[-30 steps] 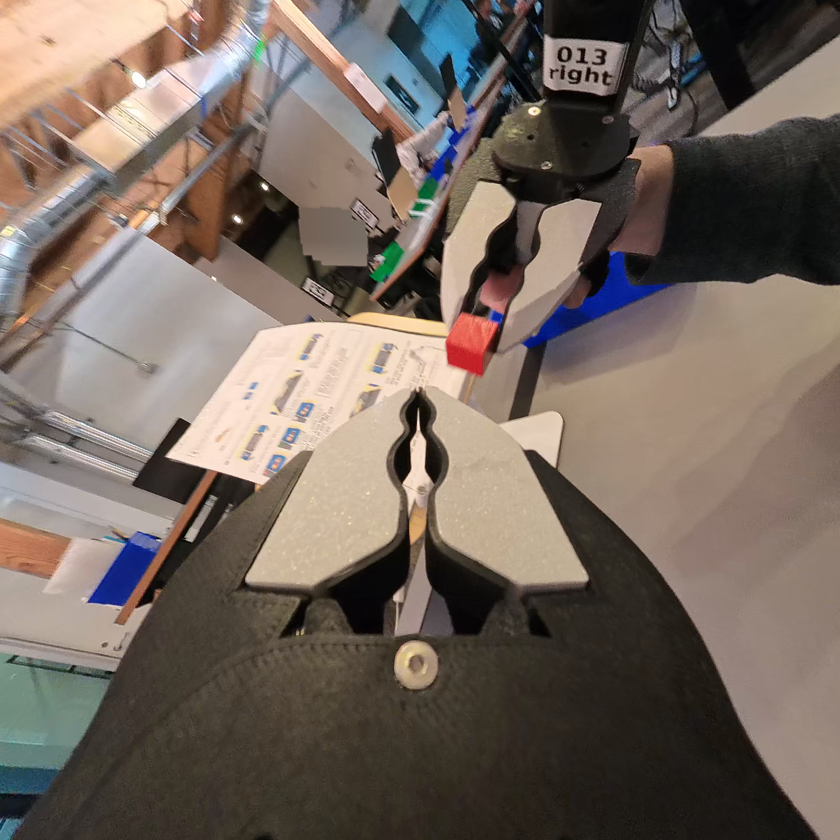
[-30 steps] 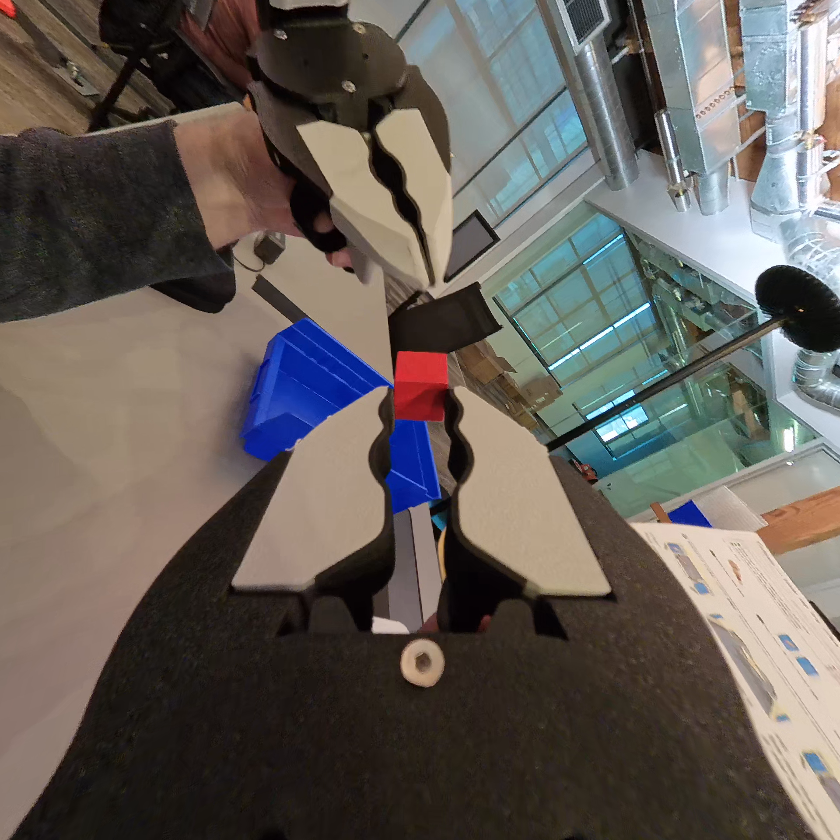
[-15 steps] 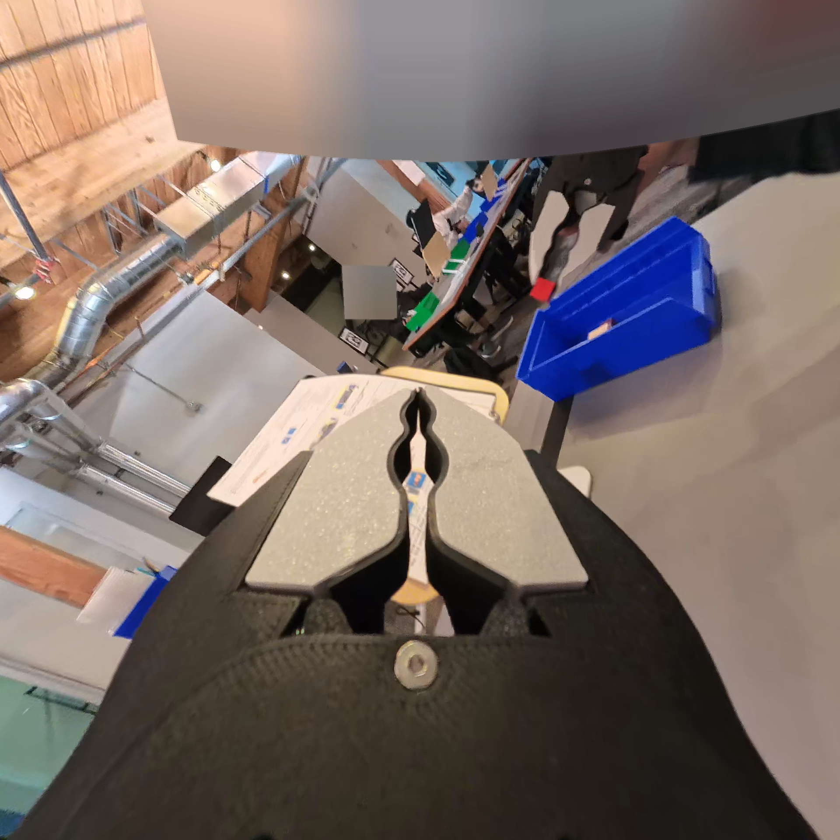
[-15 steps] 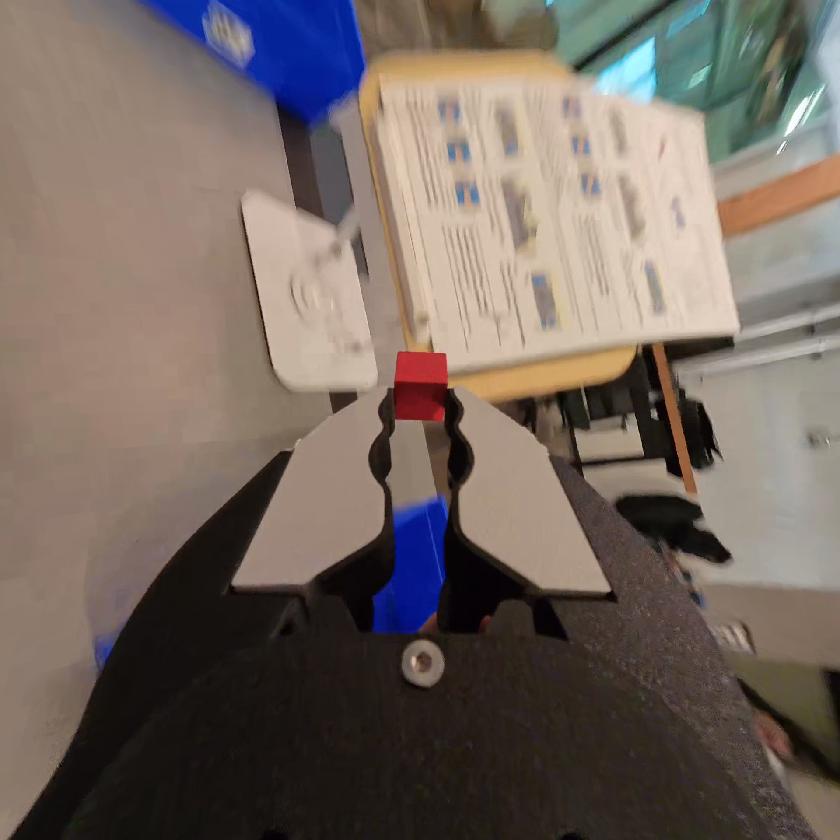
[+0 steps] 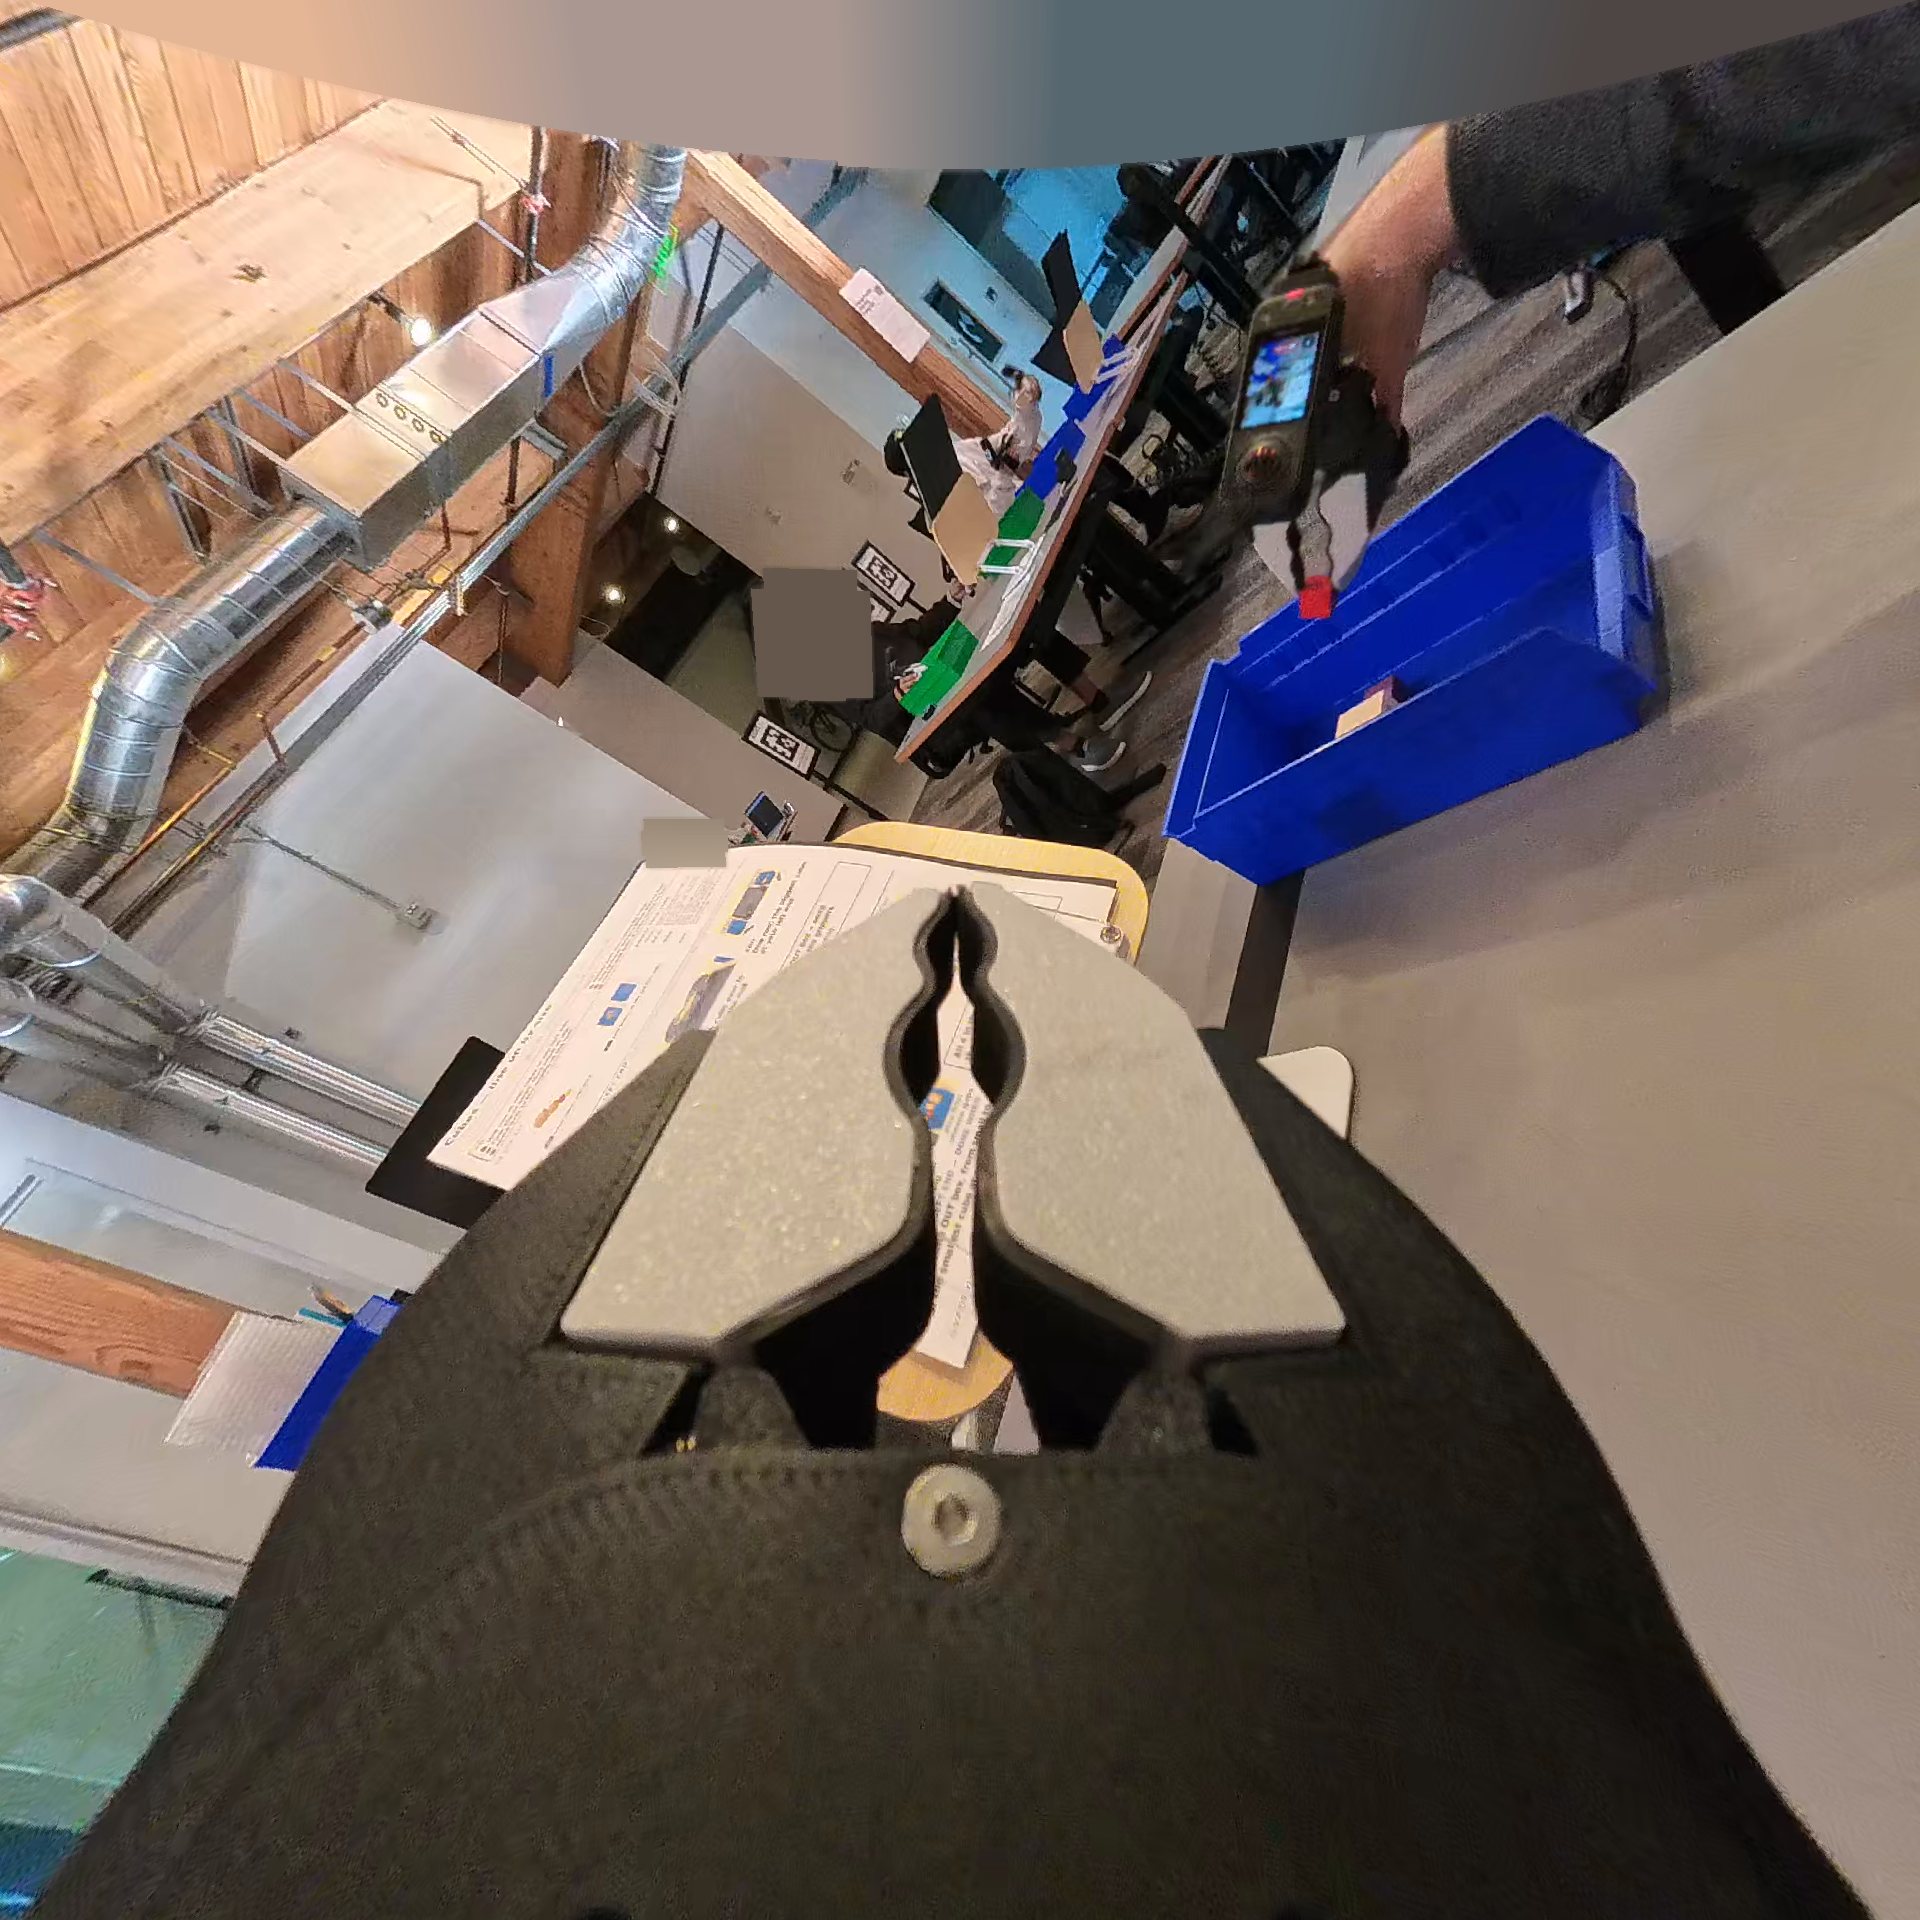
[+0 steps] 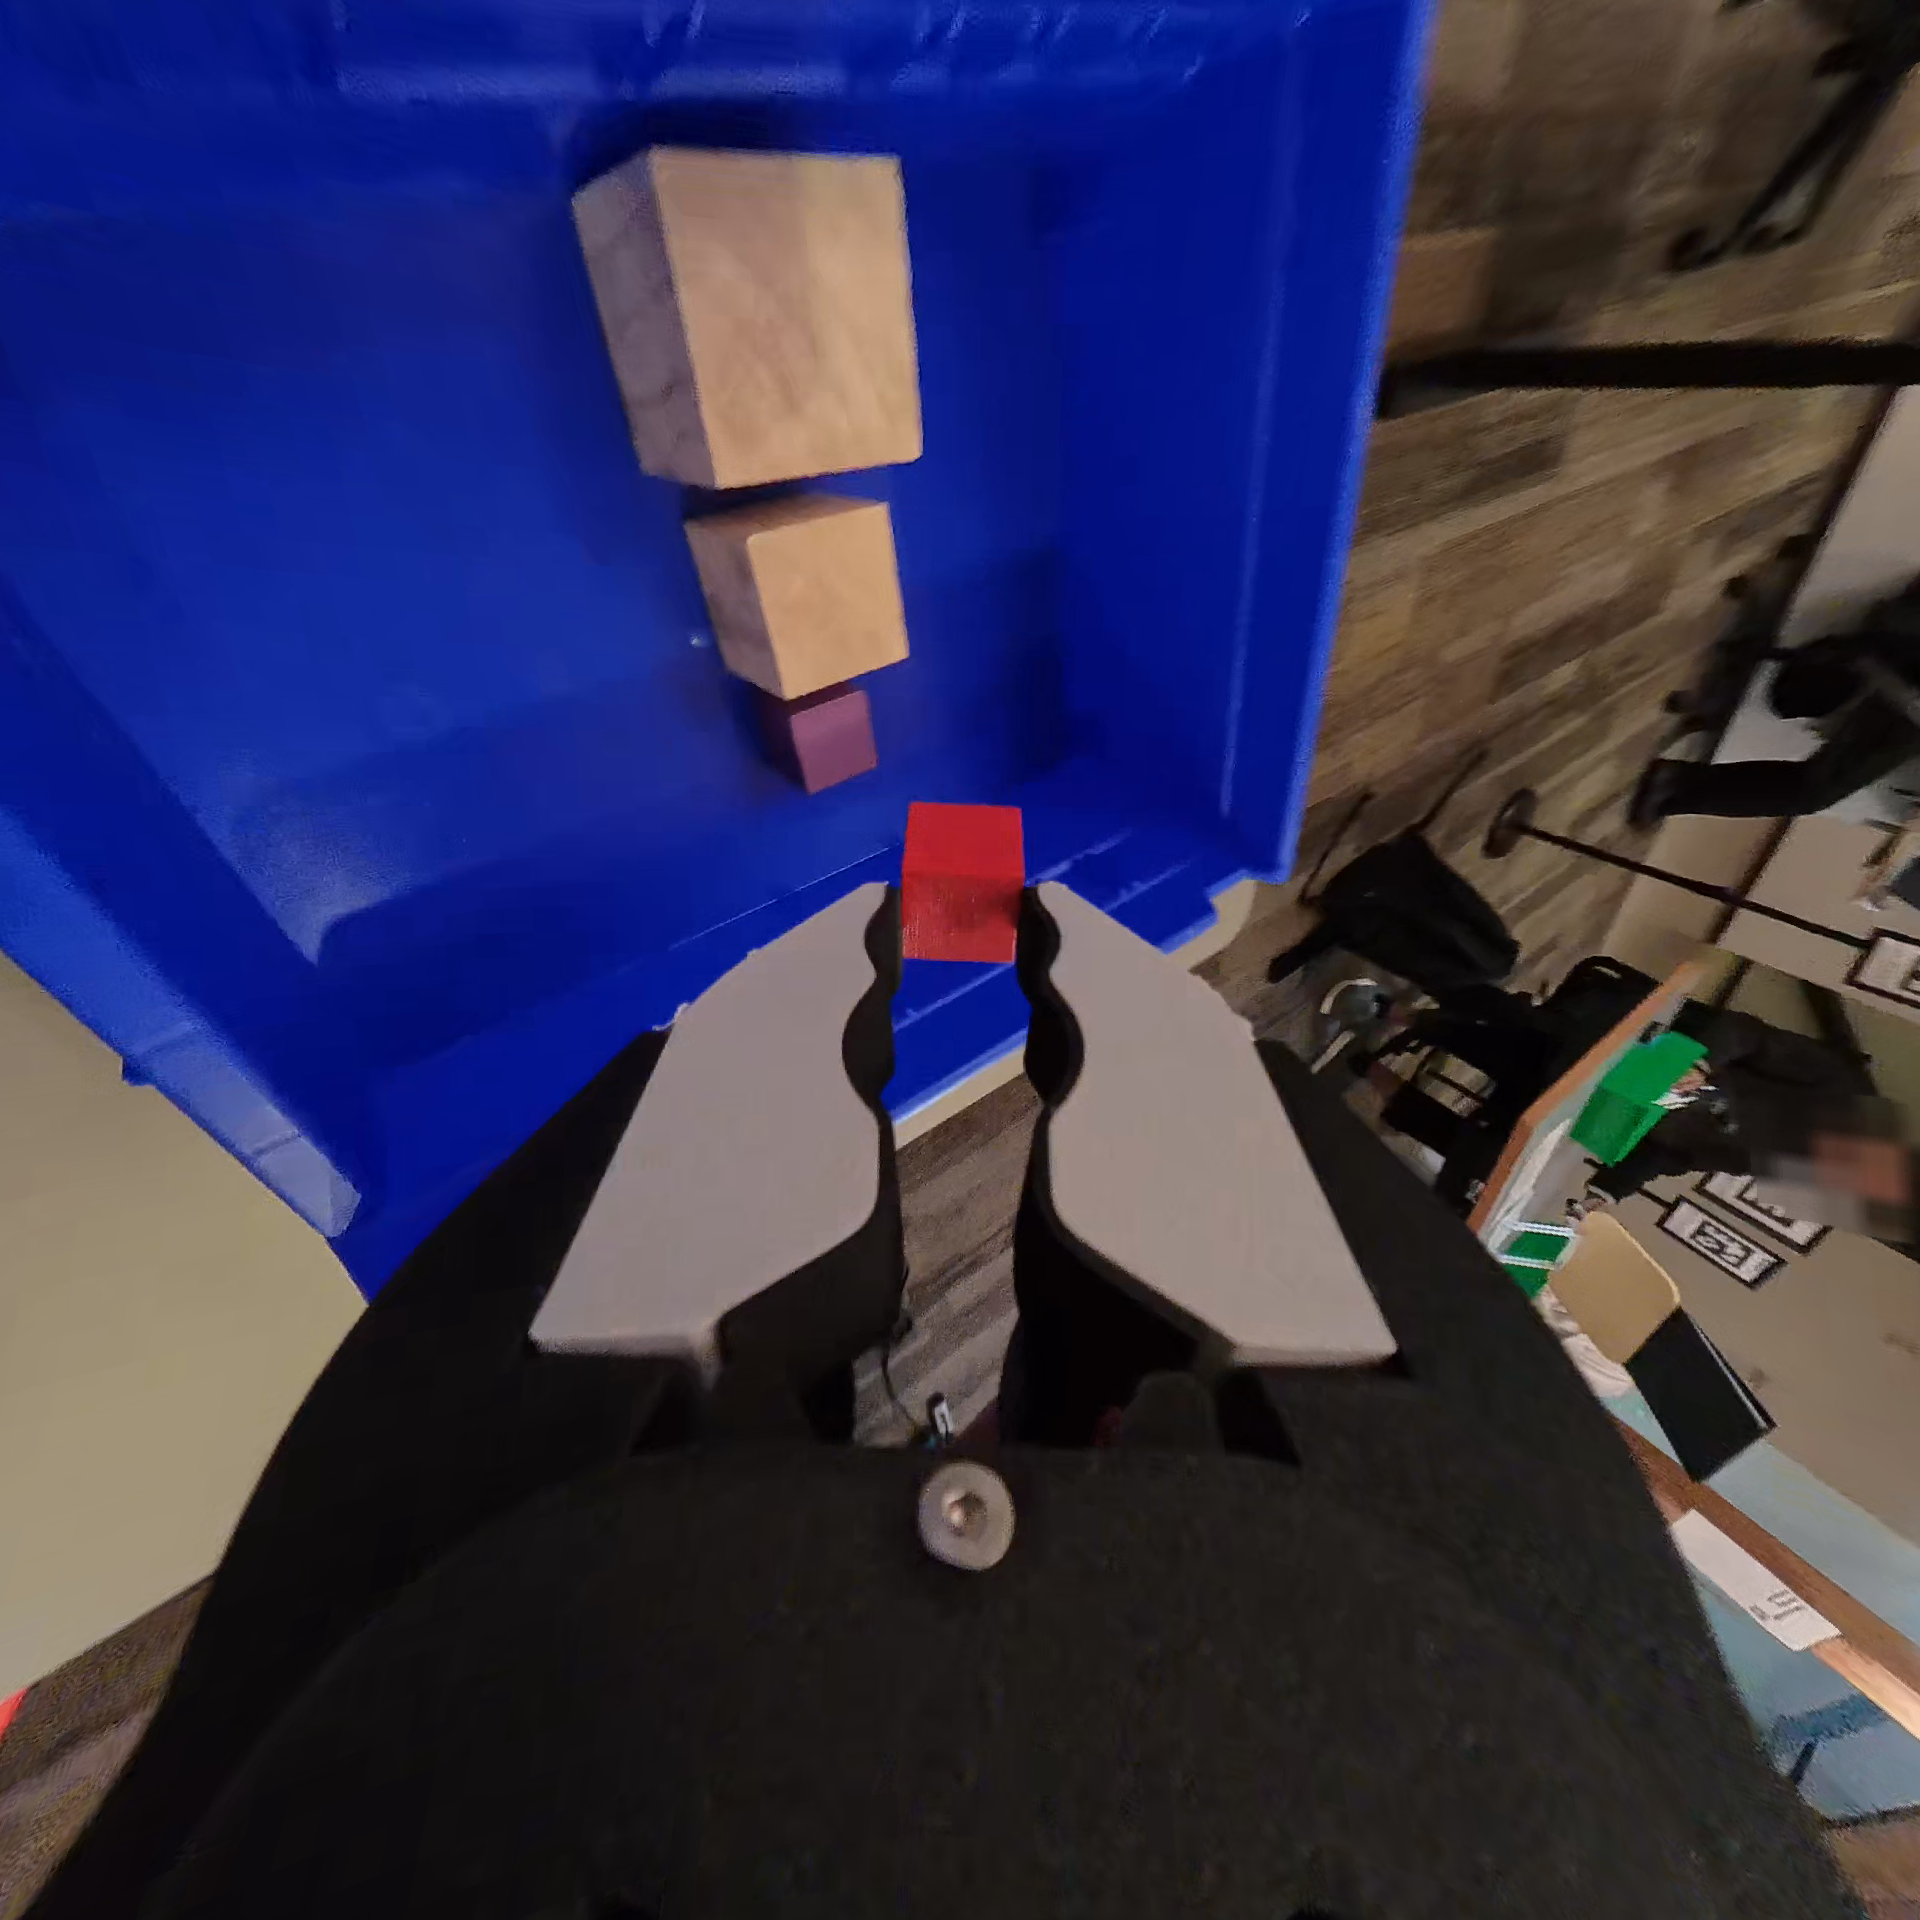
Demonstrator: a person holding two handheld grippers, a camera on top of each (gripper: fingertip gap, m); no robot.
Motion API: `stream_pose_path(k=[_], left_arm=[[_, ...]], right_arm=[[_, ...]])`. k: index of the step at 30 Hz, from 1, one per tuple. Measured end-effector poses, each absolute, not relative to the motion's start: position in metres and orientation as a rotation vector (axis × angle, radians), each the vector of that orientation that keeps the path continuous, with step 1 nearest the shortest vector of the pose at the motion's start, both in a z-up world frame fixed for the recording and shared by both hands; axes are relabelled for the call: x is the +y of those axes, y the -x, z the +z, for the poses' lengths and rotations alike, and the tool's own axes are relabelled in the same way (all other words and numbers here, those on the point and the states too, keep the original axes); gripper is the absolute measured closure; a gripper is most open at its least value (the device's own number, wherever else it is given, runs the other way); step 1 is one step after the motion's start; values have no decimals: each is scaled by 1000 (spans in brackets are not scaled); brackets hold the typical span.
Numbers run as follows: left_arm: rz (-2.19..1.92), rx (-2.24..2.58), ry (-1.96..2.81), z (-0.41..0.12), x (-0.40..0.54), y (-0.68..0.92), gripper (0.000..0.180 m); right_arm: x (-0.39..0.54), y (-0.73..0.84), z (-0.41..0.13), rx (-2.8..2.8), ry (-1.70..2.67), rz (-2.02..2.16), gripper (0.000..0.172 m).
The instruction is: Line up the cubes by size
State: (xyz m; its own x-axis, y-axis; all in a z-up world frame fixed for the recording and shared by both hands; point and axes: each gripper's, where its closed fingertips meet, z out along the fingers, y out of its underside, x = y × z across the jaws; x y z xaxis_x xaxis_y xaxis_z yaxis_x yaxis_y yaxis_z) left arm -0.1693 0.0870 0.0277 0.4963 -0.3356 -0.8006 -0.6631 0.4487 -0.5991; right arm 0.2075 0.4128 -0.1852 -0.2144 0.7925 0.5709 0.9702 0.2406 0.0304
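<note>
The right gripper [image 6: 961, 914] was clamped on a small red cube [image 6: 961, 894], both pads pressed against the cube's sides, and held it above the near end of a blue bin [image 6: 312, 727]. The left gripper [image 5: 958, 896] was closed with nothing between its fingertips and pointed at a printed sheet [image 5: 665, 997] on a round wooden board [image 5: 1127, 883], well apart from the bin.

Three cubes stood in a row on the bin floor: a large wooden cube [image 6: 769, 312] farthest away, a medium wooden cube [image 6: 810, 592] just beside it, and a small purple cube [image 6: 826, 738] touching the medium one's near corner. The red cube hung near the purple cube, toward the bin's near wall [image 6: 727, 997], with bare bin floor to the left of the row and a narrower strip to the right.

The bin sat at the edge of a pale grey table [image 5: 1558, 1143], its far wall [image 6: 1340, 416] overhanging a wood-patterned floor [image 6: 1558, 520]. Beyond the table edge the room held desks with green blocks [image 5: 940, 665], exposed metal ducts [image 5: 156, 686] and a timber ceiling [image 5: 208, 260].
</note>
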Motion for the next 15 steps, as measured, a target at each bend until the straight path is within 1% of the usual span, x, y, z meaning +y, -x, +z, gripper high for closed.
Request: stream_pose_path(k=[7,15], left_arm=[[274,1095,1160,24,90,172,180],[271,1102,1170,22,91,173,180]], right_arm=[[430,-230,-236,-2263,1740,-671,151],[439,-244,-271,-2386,1797,-766,151]])
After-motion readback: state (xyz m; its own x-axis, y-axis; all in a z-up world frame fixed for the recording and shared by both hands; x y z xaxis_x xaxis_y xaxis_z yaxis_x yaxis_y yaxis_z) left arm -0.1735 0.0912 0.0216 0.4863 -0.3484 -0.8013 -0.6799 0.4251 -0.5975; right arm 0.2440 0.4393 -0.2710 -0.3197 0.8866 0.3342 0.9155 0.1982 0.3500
